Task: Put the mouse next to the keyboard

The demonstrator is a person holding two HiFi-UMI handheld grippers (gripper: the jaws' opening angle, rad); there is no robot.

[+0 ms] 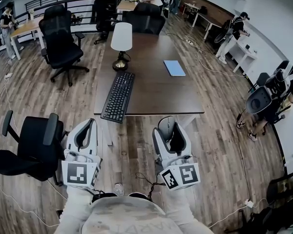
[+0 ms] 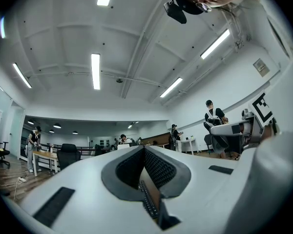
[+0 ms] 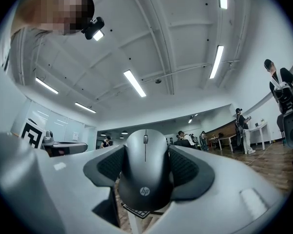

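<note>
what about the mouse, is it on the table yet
No, the mouse is clamped between the jaws of the right gripper, which is held short of the table.

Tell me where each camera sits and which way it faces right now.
Head view: on the person's head, looking steeply down at the table and keyboard; sleeves, left gripper and right gripper show.
Left gripper view: on the left gripper, tilted up at the ceiling; jaws together, empty.
Right gripper view: on the right gripper, also tilted up; jaws clamp the mouse.
Shared: the keyboard shows in all three; both gripper views catch the head camera.
</note>
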